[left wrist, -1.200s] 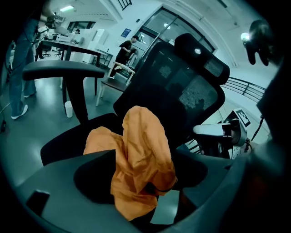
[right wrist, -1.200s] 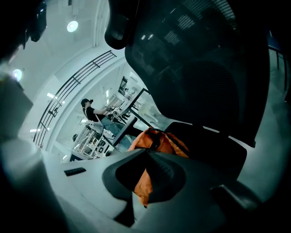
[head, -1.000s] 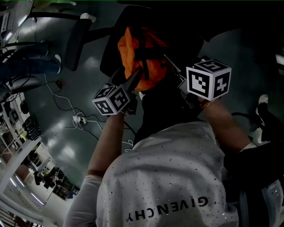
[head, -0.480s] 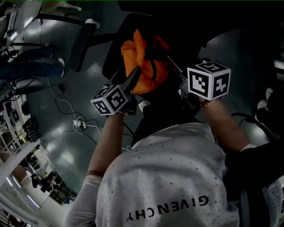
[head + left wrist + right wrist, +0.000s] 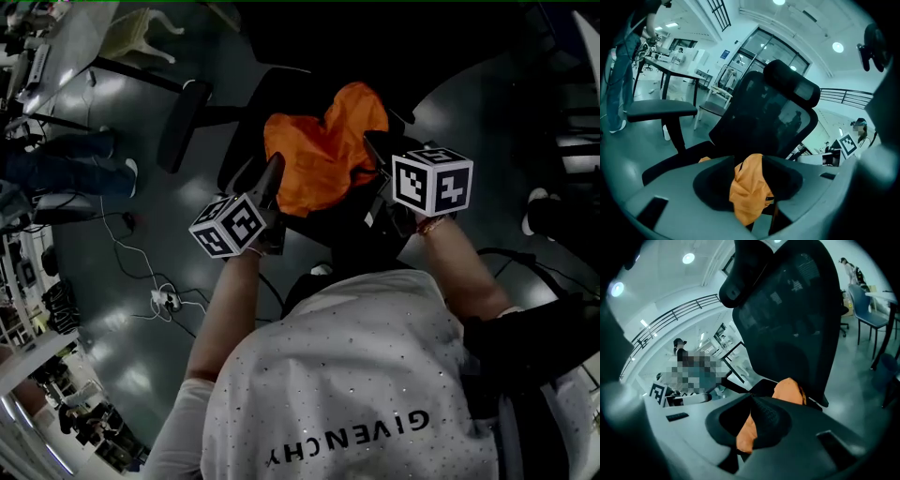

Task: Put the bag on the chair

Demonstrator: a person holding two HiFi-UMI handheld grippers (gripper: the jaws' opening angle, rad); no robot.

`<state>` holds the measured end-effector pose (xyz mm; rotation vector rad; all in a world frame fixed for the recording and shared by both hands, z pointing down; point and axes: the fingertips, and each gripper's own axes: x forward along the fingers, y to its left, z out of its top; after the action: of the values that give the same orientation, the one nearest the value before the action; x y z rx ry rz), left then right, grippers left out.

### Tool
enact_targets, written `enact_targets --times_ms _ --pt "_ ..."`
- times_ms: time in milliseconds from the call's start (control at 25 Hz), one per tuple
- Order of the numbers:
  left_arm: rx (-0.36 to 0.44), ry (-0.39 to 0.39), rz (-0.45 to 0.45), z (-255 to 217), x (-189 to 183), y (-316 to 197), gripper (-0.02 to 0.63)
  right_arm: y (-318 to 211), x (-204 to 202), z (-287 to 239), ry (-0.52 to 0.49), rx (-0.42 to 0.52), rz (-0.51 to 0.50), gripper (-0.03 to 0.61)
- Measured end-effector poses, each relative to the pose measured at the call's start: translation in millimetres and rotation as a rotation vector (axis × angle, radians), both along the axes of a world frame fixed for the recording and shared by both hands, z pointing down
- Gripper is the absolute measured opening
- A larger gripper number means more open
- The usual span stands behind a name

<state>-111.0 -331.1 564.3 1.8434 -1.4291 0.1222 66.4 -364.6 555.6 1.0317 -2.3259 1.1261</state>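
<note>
The orange fabric bag (image 5: 323, 159) is held up between both grippers, right in front of the black mesh-backed office chair (image 5: 773, 117) and over its seat in the head view. Whether it's touching the seat can't be told. The left gripper (image 5: 749, 185) jaws have just been closing, and a fold of orange cloth is pinched between them. The right gripper (image 5: 752, 427) jaws are clamped on orange cloth plus a black textured bit.

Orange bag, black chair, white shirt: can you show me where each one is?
orange bag (image 5: 323, 159), head view, middle of its orange cloth.
black chair (image 5: 791, 86), left gripper view, on its headrest.
white shirt (image 5: 347, 366), head view, on the person's back.
</note>
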Motion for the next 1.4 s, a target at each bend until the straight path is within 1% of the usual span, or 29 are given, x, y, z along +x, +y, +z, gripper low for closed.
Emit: enact_targets --times_ms 40,80,120,280,400,480,520,600,720,800,880,960,1000,1160,1240,1320,1400 --pt "0.012 -0.004 -0.010 -7.3 -4.0 3.6 0.148 1.7 -1.2 -5.4 0.002 0.005 0.010 0.005" --pt "0.027 -0.008 -0.021 -14.4 -7.9 8.3 0.059 4.7 -1.9 -9.6 0.004 0.010 0.019 0.005" --pt "0.047 -0.008 -0.029 -21.6 -10.3 13.4 0.000 8.5 -1.3 -13.3 0.009 0.016 0.026 0.005" --pt "0.115 0.010 -0.018 -55.4 -15.5 31.5 0.000 24.6 2.0 -34.9 0.036 0.056 0.055 0.005" --pt "0.135 -0.019 0.009 -78.2 -31.2 47.3 0.000 37.4 -14.4 -53.9 0.033 0.091 0.064 0.005" --pt "0.149 -0.011 0.030 -93.2 -36.9 57.5 0.000 45.3 -24.7 -68.3 0.042 0.114 0.061 0.005" --pt "0.159 0.005 0.041 -102.0 -38.4 63.2 0.000 49.9 -28.4 -75.5 0.051 0.115 0.063 0.005" --pt "0.187 0.044 0.063 -120.2 -40.1 78.5 0.000 63.0 -36.4 -87.9 0.049 0.085 0.070 0.005" --pt "0.256 0.114 0.087 -145.9 -43.0 107.8 0.002 89.3 -55.2 -104.9 -0.041 0.031 0.078 0.005" --pt "0.314 0.174 0.090 -163.5 -45.2 125.2 0.000 105.0 -67.3 -117.2 -0.090 0.045 0.068 0.003" --pt "0.374 0.203 0.095 -182.1 -49.3 137.5 0.002 115.3 -81.9 -137.7 -0.146 0.115 0.039 0.003" --pt "0.421 0.187 0.108 -199.3 -55.1 148.8 0.002 124.9 -96.8 -160.3 -0.191 0.203 0.007 0.005" --pt "0.437 0.171 0.116 -207.0 -58.1 154.9 0.002 130.4 -102.4 -169.3 -0.193 0.243 -0.005 0.005" --pt "0.487 0.089 0.133 -233.0 -69.0 177.3 0.000 149.4 -113.6 -202.0 -0.146 0.383 -0.038 0.005" --pt "0.504 0.053 0.145 -245.9 -71.1 192.2 0.000 162.7 -112.8 -217.9 -0.134 0.431 -0.043 0.003" --pt "0.520 0.035 0.157 -259.5 -70.0 208.8 0.000 178.2 -106.6 -232.1 -0.120 0.463 -0.037 0.003" --pt "0.555 0.039 0.164 -272.7 -65.8 219.8 0.002 186.3 -96.7 -246.3 -0.107 0.494 -0.029 0.003"
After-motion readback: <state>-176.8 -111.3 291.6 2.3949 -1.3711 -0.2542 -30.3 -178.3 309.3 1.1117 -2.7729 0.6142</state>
